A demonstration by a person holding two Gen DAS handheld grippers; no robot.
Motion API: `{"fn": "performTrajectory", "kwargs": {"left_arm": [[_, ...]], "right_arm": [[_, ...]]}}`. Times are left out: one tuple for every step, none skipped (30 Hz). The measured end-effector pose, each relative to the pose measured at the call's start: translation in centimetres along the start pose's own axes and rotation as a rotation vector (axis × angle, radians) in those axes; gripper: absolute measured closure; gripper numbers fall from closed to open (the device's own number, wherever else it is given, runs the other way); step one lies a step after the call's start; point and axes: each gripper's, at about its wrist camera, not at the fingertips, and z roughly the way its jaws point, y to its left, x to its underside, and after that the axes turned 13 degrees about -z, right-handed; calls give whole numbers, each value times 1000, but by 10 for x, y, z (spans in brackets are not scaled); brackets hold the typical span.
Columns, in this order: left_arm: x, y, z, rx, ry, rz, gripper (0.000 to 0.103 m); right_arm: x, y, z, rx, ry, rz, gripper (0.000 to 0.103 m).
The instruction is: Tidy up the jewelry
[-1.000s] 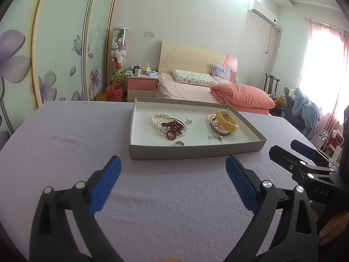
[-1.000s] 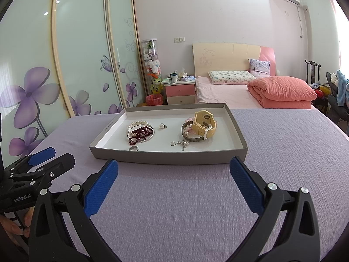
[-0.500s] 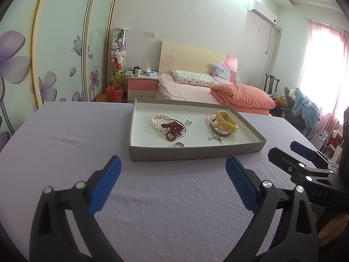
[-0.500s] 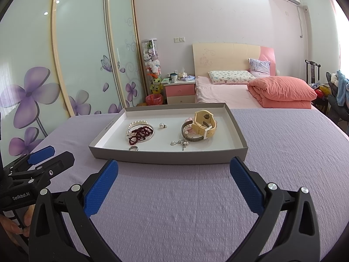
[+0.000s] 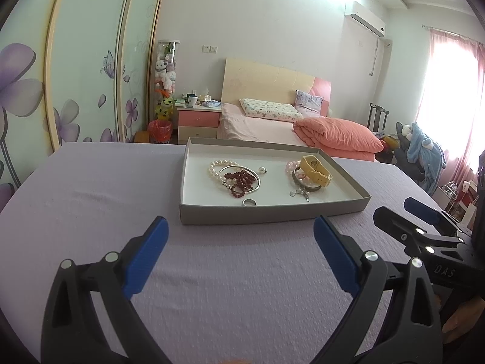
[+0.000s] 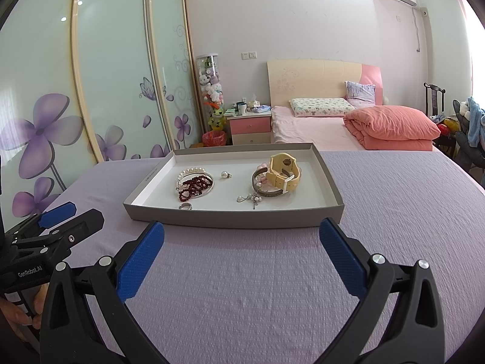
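Right wrist view: tray (image 6: 329, 179) sitting at 12 o'clock on the worktop (image 6: 394, 212), holding bracelets (image 6: 194, 183), rings and yellow watch (image 6: 283, 171) in loose clusters. Both hand-held grippers, left (image 5: 239, 253) and right (image 6: 241, 254), are hovering spread wide, carrying nothing; whether sorting is pending or complete is not showing.

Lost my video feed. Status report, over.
Both hand-held grippers, left and right, open, empty, short of tray. Jewelry in tray: yellow watch, bead bracelets, ring. Path clear.

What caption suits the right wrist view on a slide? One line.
Open right hand-held gripper faces a grey tray of jewelry, with a yellow watch, on a purple tablecloth.
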Motion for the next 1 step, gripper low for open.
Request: {"fn": "performTrajectory", "kwargs": {"left_arm": [[0, 0, 0, 1, 0, -1, 6]], "right_arm": [[0, 0, 0, -1, 0, 0, 1]]}}
